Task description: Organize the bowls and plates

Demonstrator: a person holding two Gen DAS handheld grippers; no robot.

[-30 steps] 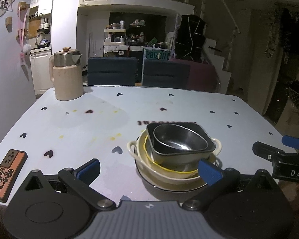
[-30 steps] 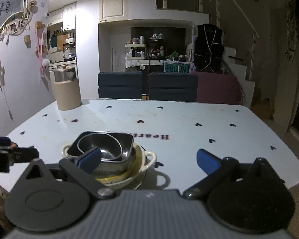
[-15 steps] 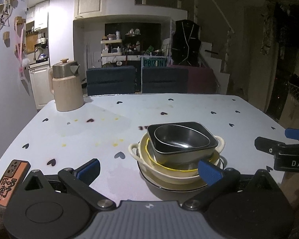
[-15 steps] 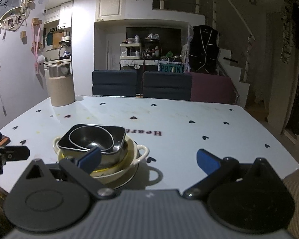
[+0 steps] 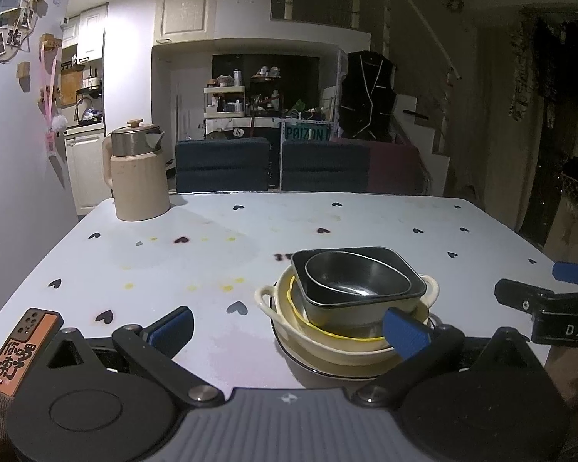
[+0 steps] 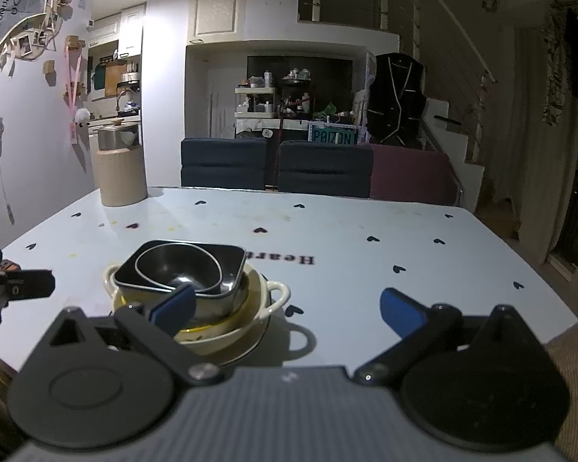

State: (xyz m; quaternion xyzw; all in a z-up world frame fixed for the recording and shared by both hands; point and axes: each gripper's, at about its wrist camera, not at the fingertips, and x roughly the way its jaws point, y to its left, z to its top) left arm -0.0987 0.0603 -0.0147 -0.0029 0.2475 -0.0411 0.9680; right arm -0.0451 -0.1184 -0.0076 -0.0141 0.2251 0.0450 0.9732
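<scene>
Left wrist view: the left gripper (image 5: 288, 327) is released, fingers spread wide, holding nothing. The nested stack of a dark metal oval bowl (image 5: 356, 279) inside a dark rectangular metal dish (image 5: 360, 288), inside a cream two-handled ceramic bowl (image 5: 343, 327), on a dark-rimmed flat plate (image 5: 327, 367), sits at 1 o'clock from this gripper, near the front edge of the white heart-patterned table (image 5: 212, 254). In the right wrist view the right gripper (image 6: 287, 306) is likewise released and empty; the stack lies at 11 o'clock.

Hazards, as judgement:
- The stack is near the table edge. A sideways nudge from either finger could slide the plate off.
- Gripping only the top bowl's thin rim may let smooth metal slip.
- The rectangular dish appears tilted; lifting could shift it.
- The grippers approach from opposite sides and could collide.

The cream kettle with a metal lid (image 5: 136, 175) stands well apart at 11 o'clock.
</scene>
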